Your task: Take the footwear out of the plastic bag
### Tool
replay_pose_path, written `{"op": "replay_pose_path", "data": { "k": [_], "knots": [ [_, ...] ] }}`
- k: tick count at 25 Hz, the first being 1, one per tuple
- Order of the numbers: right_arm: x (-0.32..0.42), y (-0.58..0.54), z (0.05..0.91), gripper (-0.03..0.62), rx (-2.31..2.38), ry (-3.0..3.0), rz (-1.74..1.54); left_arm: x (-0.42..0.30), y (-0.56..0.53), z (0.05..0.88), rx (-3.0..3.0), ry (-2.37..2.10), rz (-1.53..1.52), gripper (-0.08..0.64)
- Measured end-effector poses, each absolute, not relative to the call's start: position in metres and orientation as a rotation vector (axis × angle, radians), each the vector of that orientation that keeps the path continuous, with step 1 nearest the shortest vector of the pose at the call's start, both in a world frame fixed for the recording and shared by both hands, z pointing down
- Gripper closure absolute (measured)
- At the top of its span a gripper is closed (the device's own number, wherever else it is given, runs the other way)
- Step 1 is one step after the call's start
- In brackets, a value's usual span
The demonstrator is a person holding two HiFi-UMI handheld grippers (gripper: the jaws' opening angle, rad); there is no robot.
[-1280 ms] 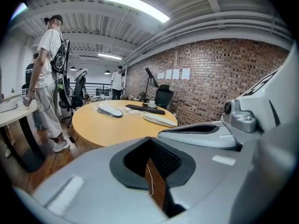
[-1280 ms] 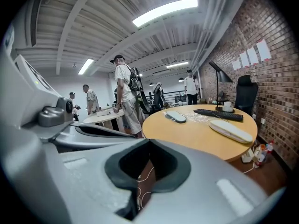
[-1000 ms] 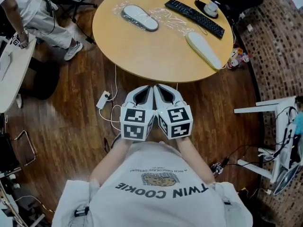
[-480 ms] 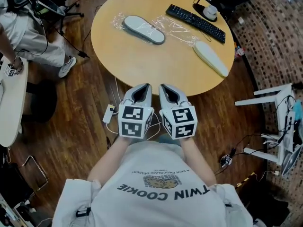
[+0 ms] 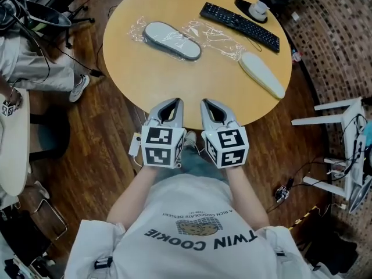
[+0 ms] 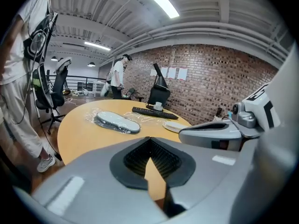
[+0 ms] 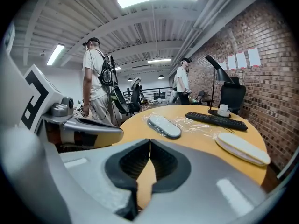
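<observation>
While nothing is being handled, the left claw (image 5: 172,102) and the right claw (image 5: 210,103) are both held fully closed and empty, the pads pressed together with nothing between them. They are carried side by side, just apart, at the near edge of the round counter (image 5: 192,86) and pointed toward its far side. This is judged to be a ready stance from which either can be sent forward.

Farther out, at the far left of the counter, a grey slipper (image 5: 172,40) is seen lying flat inside its clear plastic bag (image 5: 138,28), so this piece of footwear is judged not yet taken out. To its right a second clear bag (image 5: 215,35) lies crumpled and apparently empty. Near the right edge a pale slipper (image 5: 263,74) lies bare on the wood and is taken to be already freed. A black keyboard (image 5: 239,23) lies at the far right.

The bagged slipper is well beyond both claws, so a reach across the counter is thought to be needed. One claw would likely pin the film while the other draws the slipper out.
</observation>
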State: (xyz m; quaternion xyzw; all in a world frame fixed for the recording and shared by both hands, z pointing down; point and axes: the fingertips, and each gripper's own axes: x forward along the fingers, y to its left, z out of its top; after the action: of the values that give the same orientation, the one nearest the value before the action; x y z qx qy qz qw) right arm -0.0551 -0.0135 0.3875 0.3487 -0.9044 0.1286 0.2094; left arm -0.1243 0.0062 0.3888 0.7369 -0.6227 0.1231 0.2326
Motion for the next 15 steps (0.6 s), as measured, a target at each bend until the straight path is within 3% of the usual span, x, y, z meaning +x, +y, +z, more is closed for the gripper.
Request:
{"op": "replay_pose_path", "data": {
  "k": [15],
  "knots": [
    [-0.07,-0.151,0.419,0.581,0.855,-2.562,0.492,-0.199,-0.146,0.395,1.991,-1.844,0.558,0.554]
  ]
}}
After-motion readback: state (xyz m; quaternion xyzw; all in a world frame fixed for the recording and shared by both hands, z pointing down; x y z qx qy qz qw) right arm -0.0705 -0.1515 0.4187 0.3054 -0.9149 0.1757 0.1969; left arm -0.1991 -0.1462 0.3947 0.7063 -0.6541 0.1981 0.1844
